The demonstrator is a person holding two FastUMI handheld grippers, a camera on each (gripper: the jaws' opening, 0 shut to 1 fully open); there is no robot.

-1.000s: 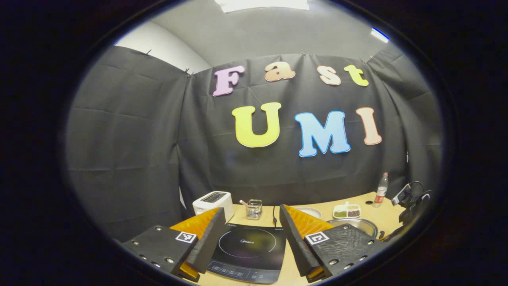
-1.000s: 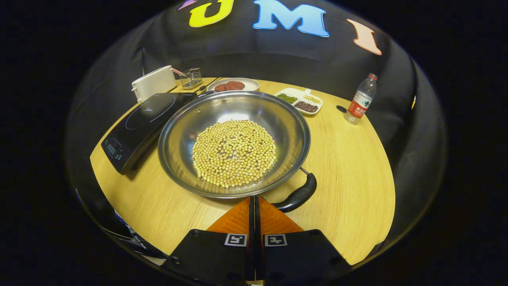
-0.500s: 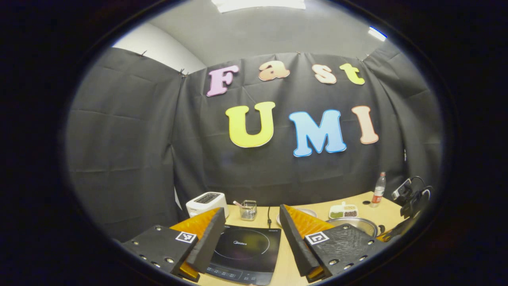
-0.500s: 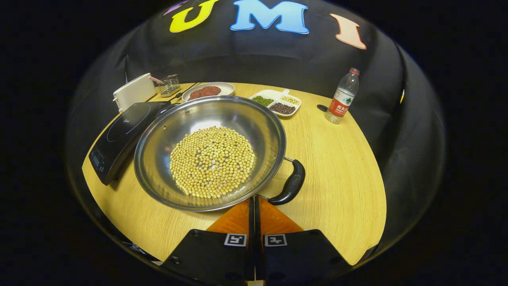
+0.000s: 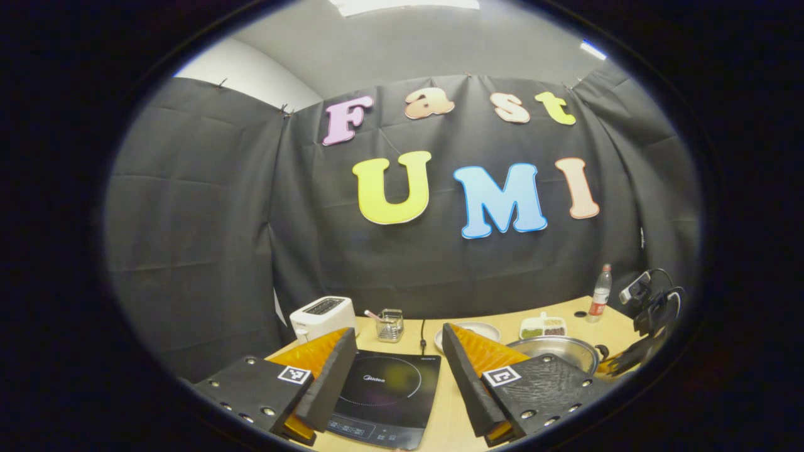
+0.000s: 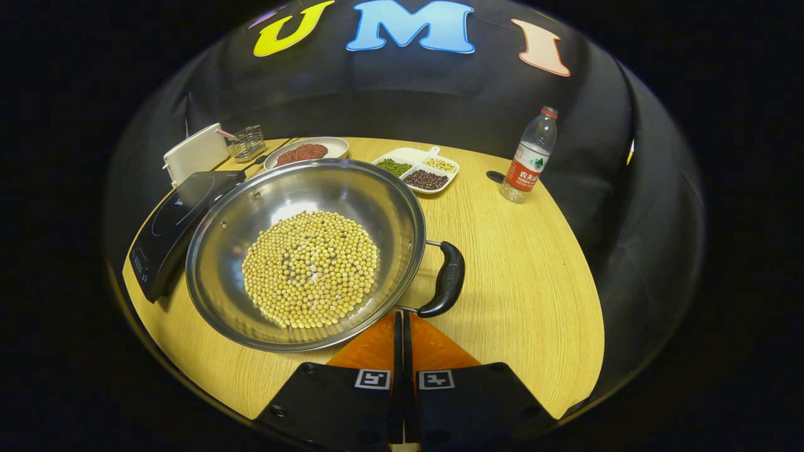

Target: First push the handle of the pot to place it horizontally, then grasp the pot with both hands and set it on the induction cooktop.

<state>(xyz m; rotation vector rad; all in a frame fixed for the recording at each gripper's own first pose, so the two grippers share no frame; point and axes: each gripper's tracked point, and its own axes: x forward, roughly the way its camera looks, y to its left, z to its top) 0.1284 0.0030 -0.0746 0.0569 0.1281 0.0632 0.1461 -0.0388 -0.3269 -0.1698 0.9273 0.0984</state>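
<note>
A wide steel pot holding soybeans stands on the wooden table. Its black handle points to the right in the right gripper view. My right gripper is shut with nothing between its fingers, and its tips sit at the pot's rim by the handle's near end. The black induction cooktop lies just left of the pot. In the left gripper view my left gripper hovers open above the cooktop, with the pot to its right.
At the table's back stand a white toaster, a small wire holder, a plate of red food, a divided dish of beans and a water bottle. The other gripper shows beyond the pot.
The pot has turned: its handle swung from the near right round to the right side in the right gripper view. The left gripper has drifted slightly and stays open.
</note>
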